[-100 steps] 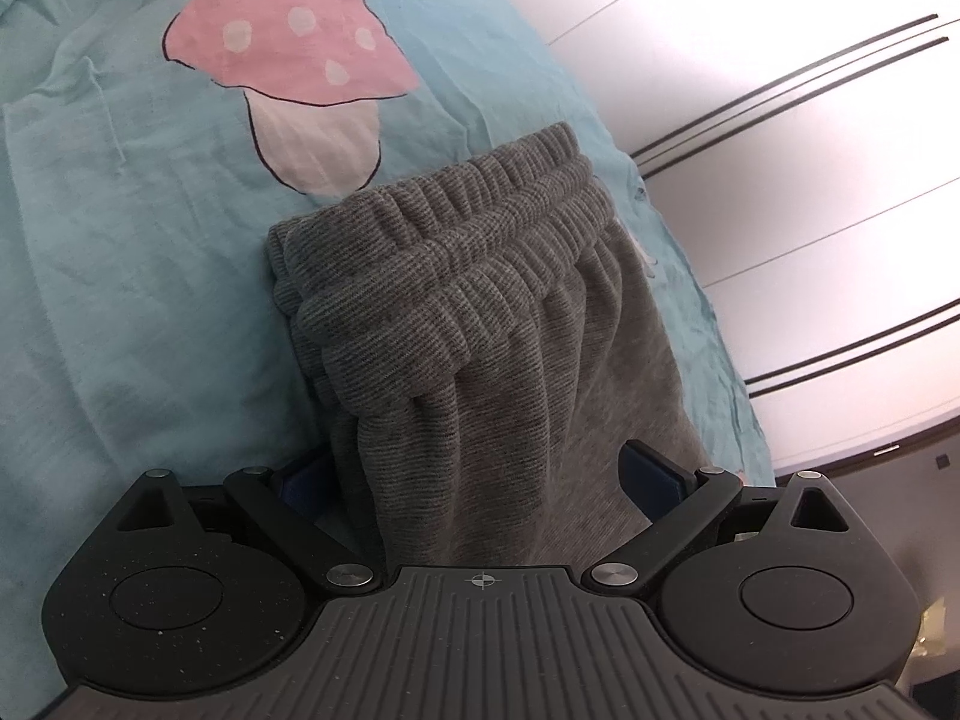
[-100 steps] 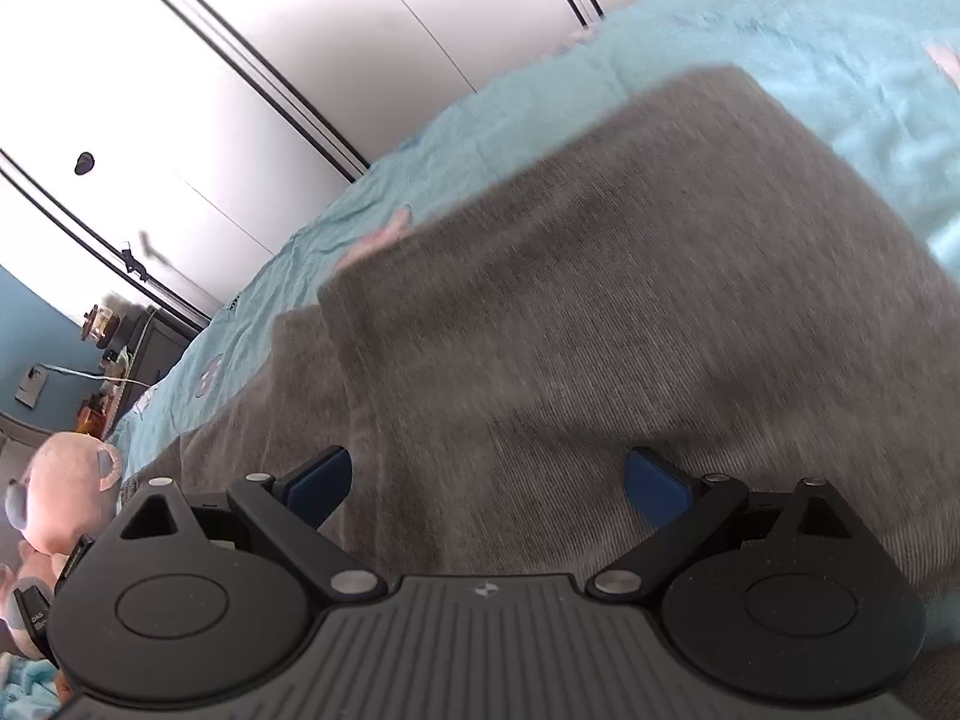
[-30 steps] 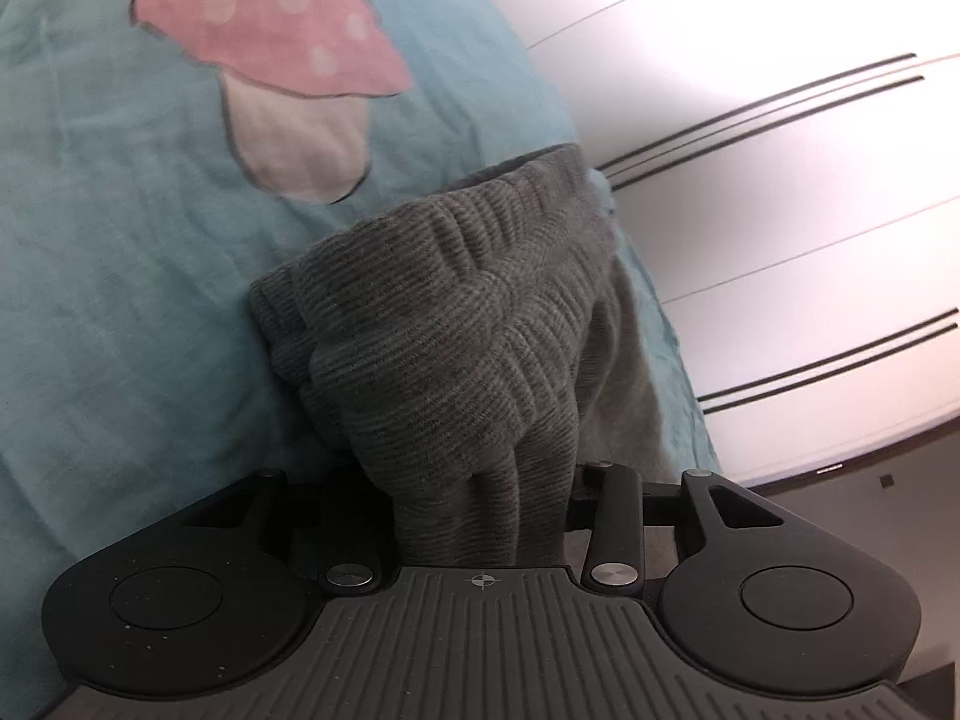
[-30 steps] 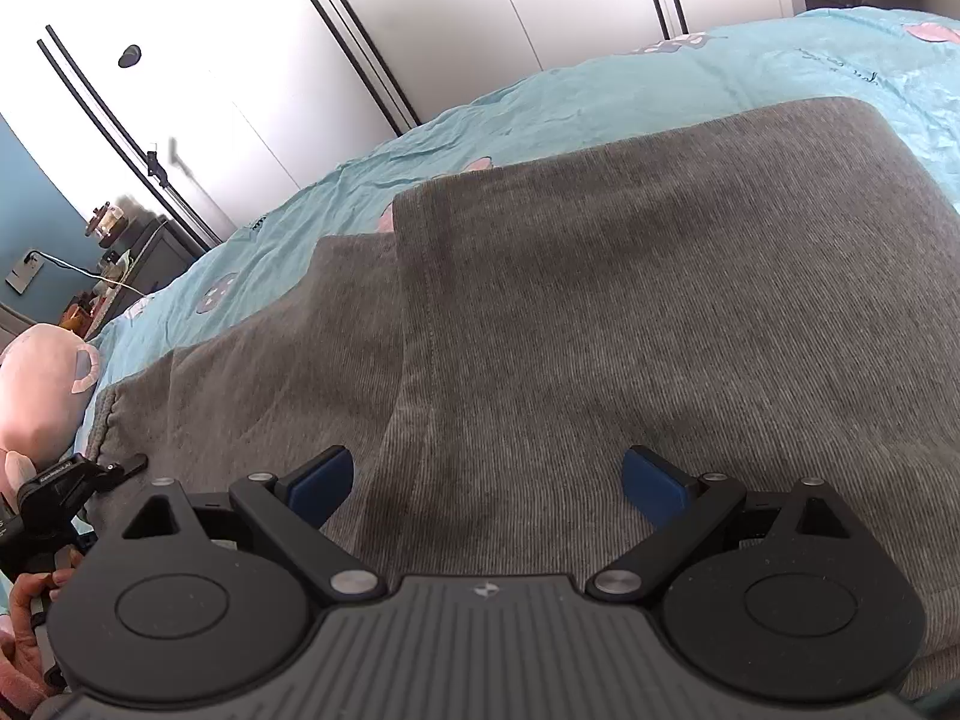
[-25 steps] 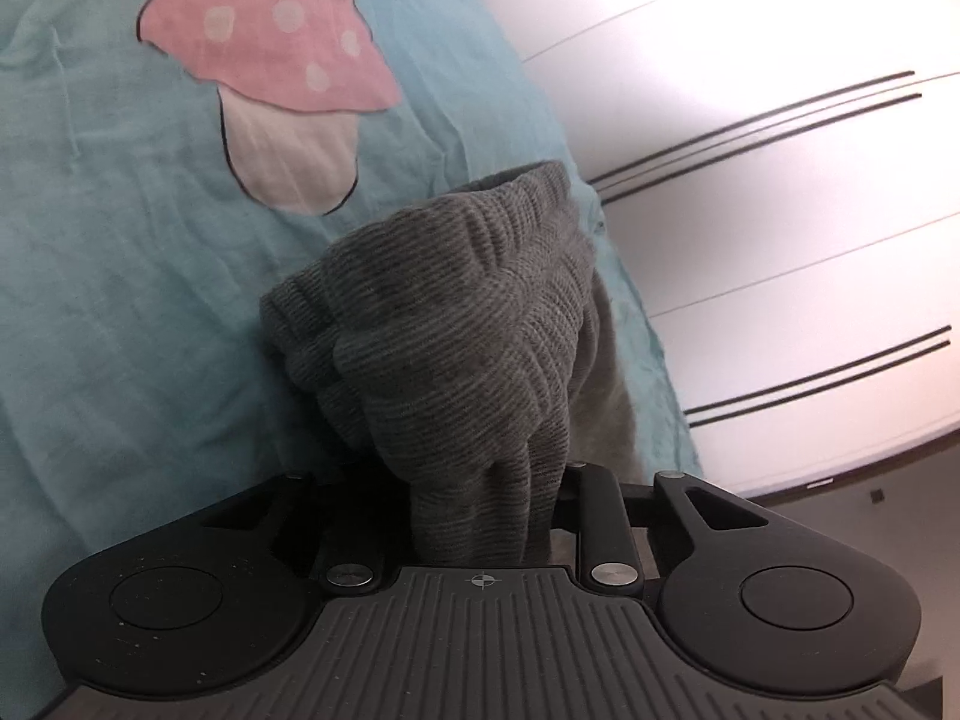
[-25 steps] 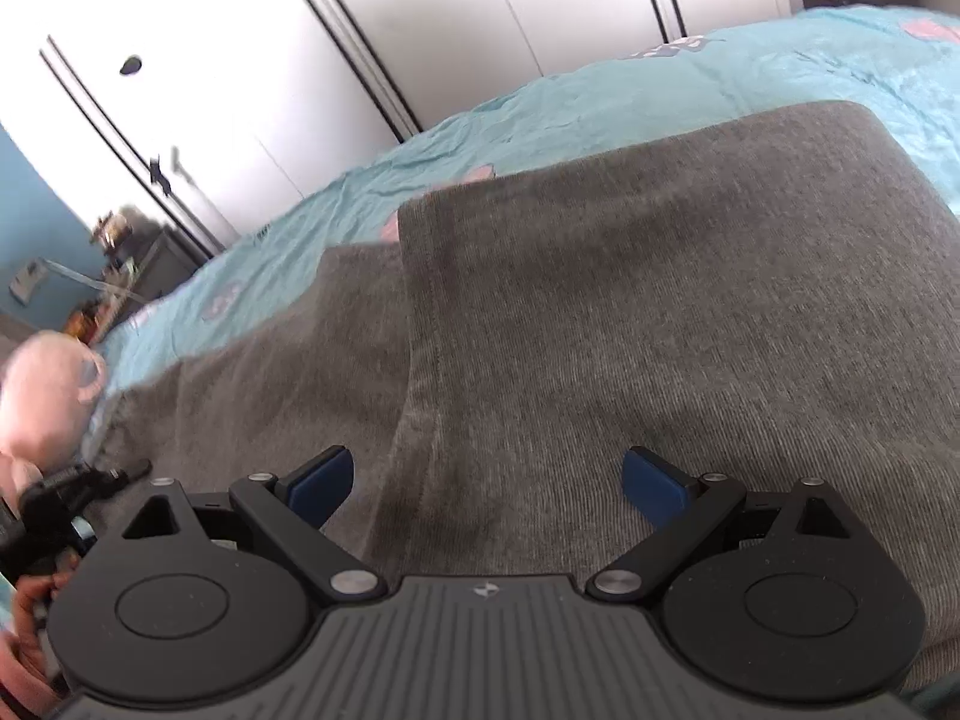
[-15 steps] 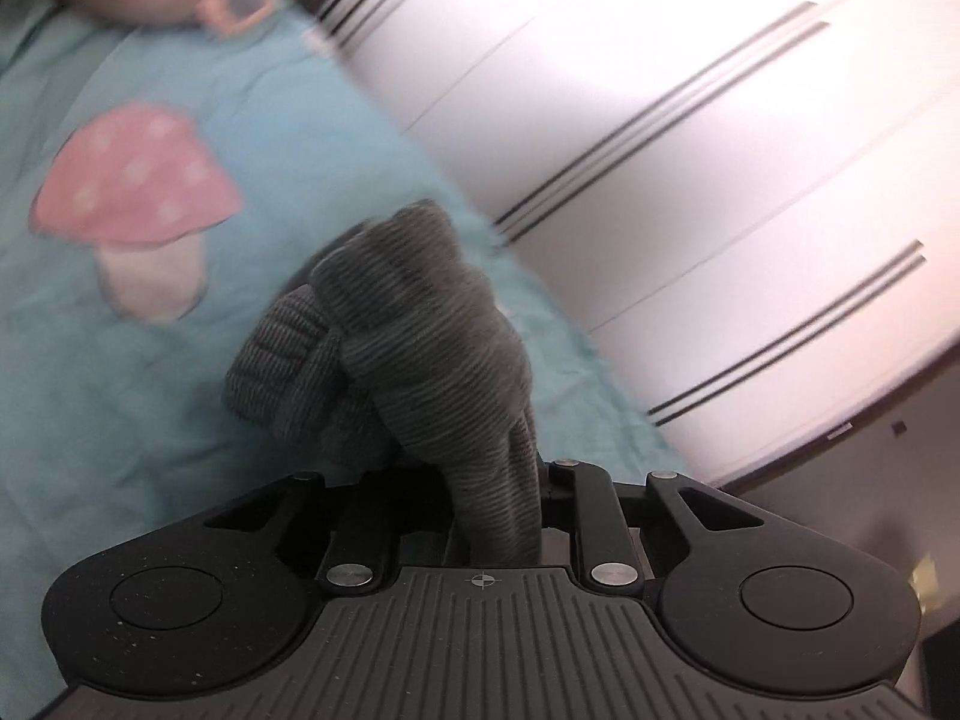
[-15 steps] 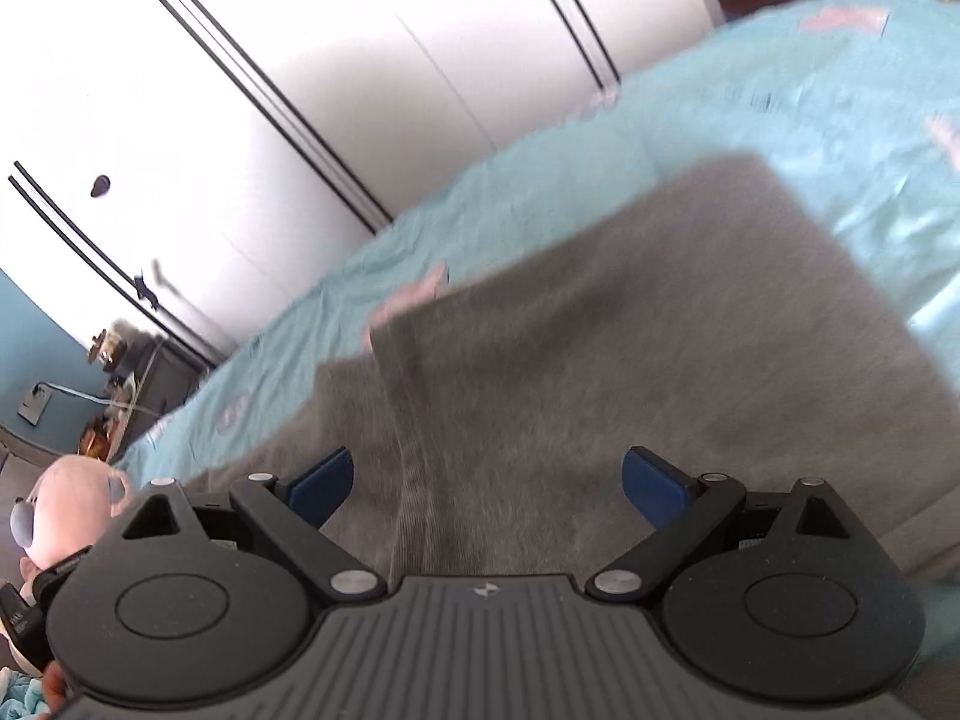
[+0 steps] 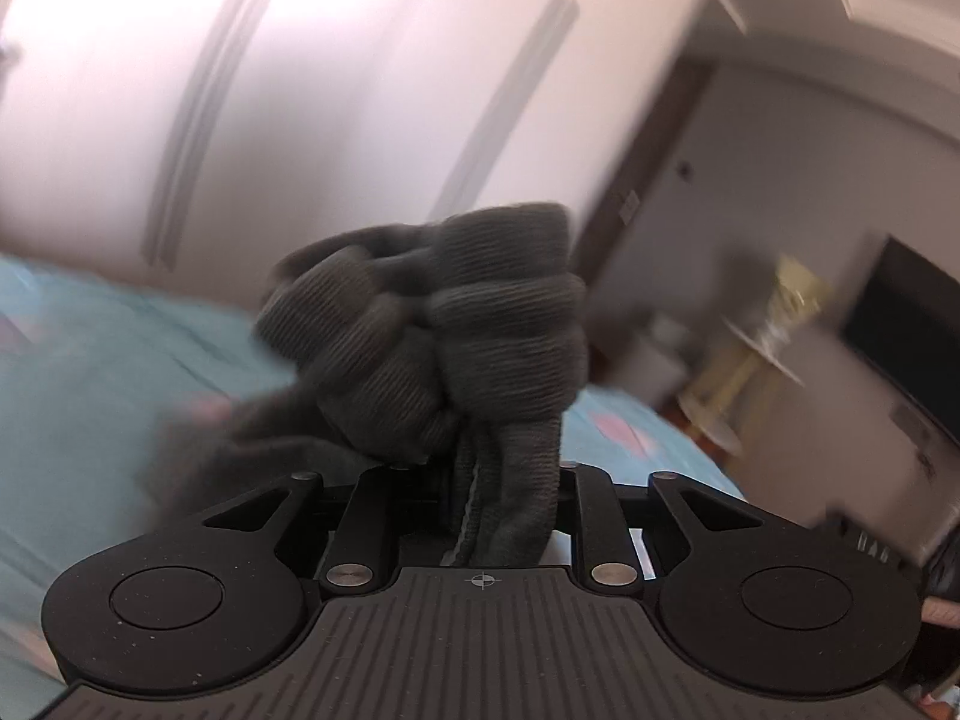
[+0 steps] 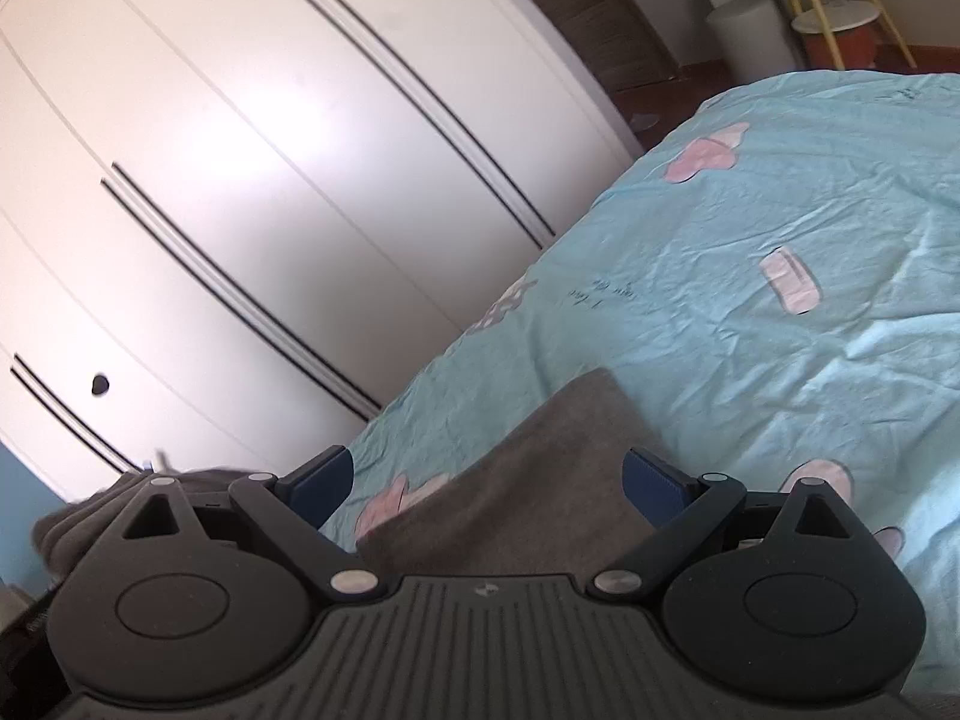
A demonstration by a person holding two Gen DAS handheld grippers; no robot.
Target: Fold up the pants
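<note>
Left wrist view: the pants (image 9: 456,324), dark grey ribbed knit, are bunched at the elasticated waistband (image 9: 510,312), which is raised off the bed (image 9: 90,360) and pinched in the left gripper (image 9: 480,480). Its jaws are drawn close together on a thick wad of the fabric; the cloth runs down between them and fills the gap. The picture is motion-blurred, so the number of layers caught cannot be told.

Right wrist view: the remainder of the pants (image 10: 528,480) lies flat on the bed, a grey panel extending forward between the two blue pads (image 10: 651,483) of the right gripper (image 10: 486,480). That gripper is spread wide and holds nothing. Whether it bears on the cloth beneath cannot be determined. A dark bunch at the lower left edge is probably the lifted waistband end.

Judgement: the step in hand appears to be a fold of the waistband end over onto the flat portion. The next move calls for carrying the pinched end across and laying it down with edges squared before release; the right gripper looks placed to steady the lower layer.

Surroundings: turquoise bedsheet with pink prints, white wardrobe doors (image 10: 270,180) behind, a yellow-legged side table (image 9: 768,348) at the far right.
</note>
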